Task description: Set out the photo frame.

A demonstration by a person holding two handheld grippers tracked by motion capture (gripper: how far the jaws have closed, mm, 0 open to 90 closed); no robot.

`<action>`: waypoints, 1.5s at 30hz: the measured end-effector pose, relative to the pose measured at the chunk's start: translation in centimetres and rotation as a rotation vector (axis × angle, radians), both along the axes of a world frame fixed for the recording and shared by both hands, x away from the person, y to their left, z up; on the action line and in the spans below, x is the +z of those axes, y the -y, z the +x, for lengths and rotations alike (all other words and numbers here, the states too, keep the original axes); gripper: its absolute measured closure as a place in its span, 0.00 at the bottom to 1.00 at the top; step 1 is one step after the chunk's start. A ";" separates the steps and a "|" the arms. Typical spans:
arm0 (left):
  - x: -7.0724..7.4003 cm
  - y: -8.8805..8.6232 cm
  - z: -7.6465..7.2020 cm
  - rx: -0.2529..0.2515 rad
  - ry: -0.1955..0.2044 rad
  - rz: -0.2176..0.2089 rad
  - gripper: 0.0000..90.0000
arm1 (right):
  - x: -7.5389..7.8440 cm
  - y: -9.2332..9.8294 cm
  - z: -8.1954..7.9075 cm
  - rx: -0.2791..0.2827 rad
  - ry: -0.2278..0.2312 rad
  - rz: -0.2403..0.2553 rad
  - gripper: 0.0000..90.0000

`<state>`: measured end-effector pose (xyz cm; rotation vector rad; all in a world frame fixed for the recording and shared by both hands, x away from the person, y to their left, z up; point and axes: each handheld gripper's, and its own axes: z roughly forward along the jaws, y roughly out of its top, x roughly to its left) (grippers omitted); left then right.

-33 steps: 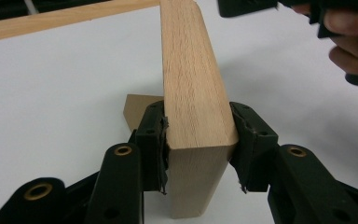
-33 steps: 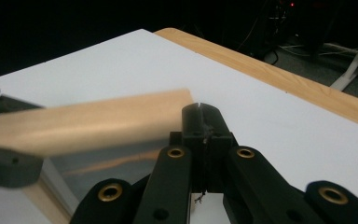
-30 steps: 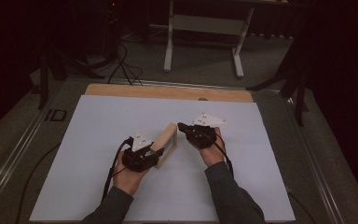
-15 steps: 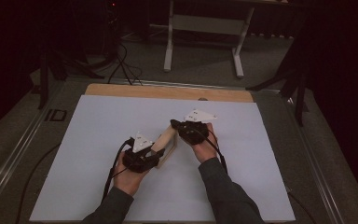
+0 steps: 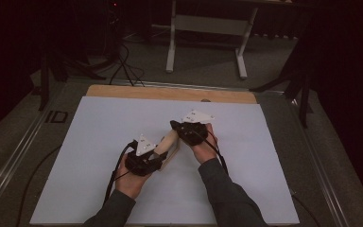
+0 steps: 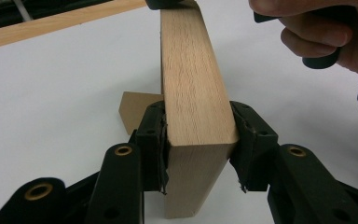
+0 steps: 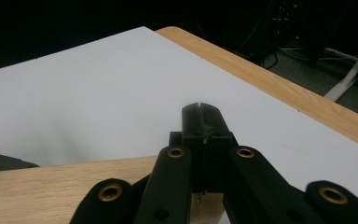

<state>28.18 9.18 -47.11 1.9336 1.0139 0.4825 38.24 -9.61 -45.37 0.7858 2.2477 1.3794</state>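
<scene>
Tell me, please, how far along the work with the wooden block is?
Done: the left gripper is clamped across the pale rectangular wooden block. In hand: the right gripper, jaws together, is at the block's far end. Left: I can't tell whether it grips the block, and a small brown piece lies untouched on the white table.

We seem to be in a lab or recording studio. Dark curtains [image 5: 350, 71] ring the white-covered tabletop [image 5: 99, 142]. Cables [image 5: 123, 61] and a metal stand [image 5: 208, 28] occupy the floor at the frame's top.

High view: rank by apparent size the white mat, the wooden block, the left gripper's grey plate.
1. white mat
2. wooden block
3. left gripper's grey plate: looks close to the block's visible part, so ranks 2 and 3 are unsure.
</scene>
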 end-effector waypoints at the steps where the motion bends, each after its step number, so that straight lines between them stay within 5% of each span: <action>1: 0.0 0.0 0.0 0.001 0.001 0.002 0.66 | 0.0 0.0 0.0 -0.001 0.001 -0.003 1.00; 27: -0.5 -0.9 0.6 0.093 0.013 0.091 0.59 | 0.4 1.1 -0.6 -0.027 -0.011 -0.034 1.00; 45: -0.7 -1.9 1.2 0.149 0.017 0.041 0.65 | 0.6 2.1 -1.1 -0.033 -0.041 -0.027 1.00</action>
